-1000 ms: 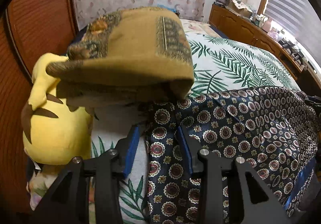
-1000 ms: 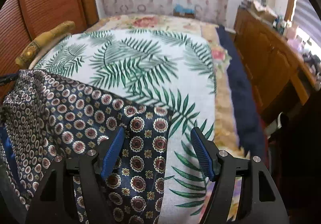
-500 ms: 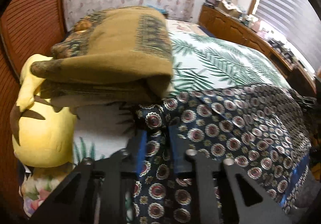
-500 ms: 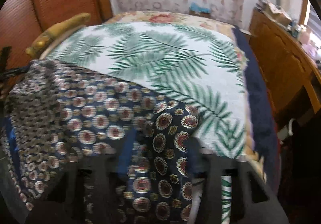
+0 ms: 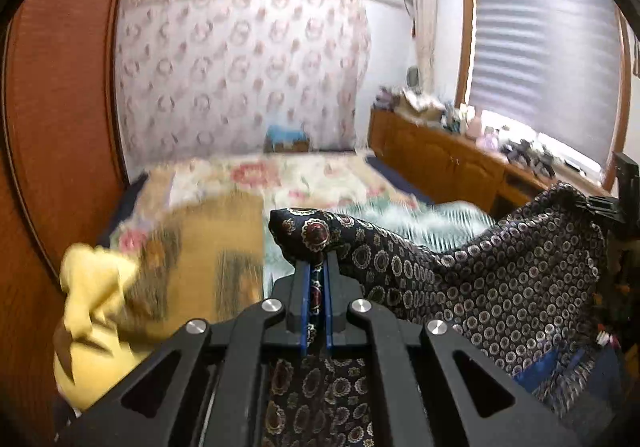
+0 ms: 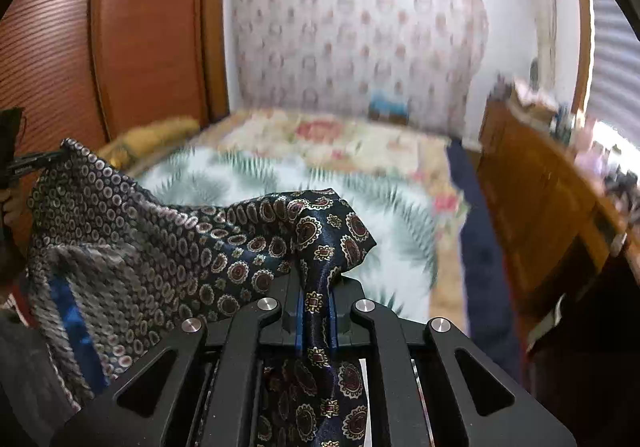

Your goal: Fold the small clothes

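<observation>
Navy medallion-print satin garment (image 5: 500, 287) held up over the bed between both grippers

The left gripper (image 5: 316, 279) has its blue-padded fingers pinched on one bunched corner; the right gripper (image 6: 316, 287) is clamped on the opposite corner, the top hem sagging between them. Beneath lies the palm-leaf bedspread (image 6: 248, 183), blurred. A mustard folded blanket (image 5: 216, 247) and yellow plush toy (image 5: 92, 311) crowd the left side; a wooden dresser (image 6: 540, 199) borders the right
</observation>
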Demonstrator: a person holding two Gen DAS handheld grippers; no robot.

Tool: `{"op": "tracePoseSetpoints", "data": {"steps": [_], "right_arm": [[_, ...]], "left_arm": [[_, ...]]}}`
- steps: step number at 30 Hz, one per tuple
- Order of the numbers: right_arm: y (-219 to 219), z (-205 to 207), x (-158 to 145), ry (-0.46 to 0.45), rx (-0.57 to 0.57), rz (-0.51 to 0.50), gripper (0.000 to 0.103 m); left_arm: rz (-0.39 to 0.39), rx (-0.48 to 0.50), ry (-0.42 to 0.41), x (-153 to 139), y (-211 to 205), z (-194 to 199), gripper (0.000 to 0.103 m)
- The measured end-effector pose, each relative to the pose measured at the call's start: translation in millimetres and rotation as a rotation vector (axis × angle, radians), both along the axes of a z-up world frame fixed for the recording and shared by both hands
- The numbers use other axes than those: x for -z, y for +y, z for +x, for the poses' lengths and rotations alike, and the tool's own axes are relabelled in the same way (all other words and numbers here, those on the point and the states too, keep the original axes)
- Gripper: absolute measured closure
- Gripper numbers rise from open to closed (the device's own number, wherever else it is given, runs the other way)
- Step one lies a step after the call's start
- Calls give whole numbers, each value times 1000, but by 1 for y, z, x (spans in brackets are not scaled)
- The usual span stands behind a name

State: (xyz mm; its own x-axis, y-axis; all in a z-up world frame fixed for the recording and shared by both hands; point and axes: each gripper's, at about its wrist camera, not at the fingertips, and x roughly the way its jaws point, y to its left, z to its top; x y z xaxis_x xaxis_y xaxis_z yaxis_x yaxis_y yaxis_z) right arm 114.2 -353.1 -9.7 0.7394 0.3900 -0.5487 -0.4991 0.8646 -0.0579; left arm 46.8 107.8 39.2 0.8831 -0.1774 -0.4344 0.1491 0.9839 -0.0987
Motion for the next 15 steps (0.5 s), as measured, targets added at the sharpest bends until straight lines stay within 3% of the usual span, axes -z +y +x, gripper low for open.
{"op": "tracePoseSetpoints", "data": {"steps": [3, 7, 11, 15], "right_arm": [[4, 10, -33, -79, -6, -24, 97], [13, 41, -68, -145, 3, -43, 97], [23, 87, -83, -166, 49, -68, 97], [27, 137, -67, -122, 111, -85, 94]], "left_arm": [[-5, -25, -34, -23, 6, 31, 101], [16, -82, -32, -30, 19, 76, 101], [41, -152, 30, -9, 35, 123, 100], [12, -188, 168, 29, 53, 160, 91]]}}
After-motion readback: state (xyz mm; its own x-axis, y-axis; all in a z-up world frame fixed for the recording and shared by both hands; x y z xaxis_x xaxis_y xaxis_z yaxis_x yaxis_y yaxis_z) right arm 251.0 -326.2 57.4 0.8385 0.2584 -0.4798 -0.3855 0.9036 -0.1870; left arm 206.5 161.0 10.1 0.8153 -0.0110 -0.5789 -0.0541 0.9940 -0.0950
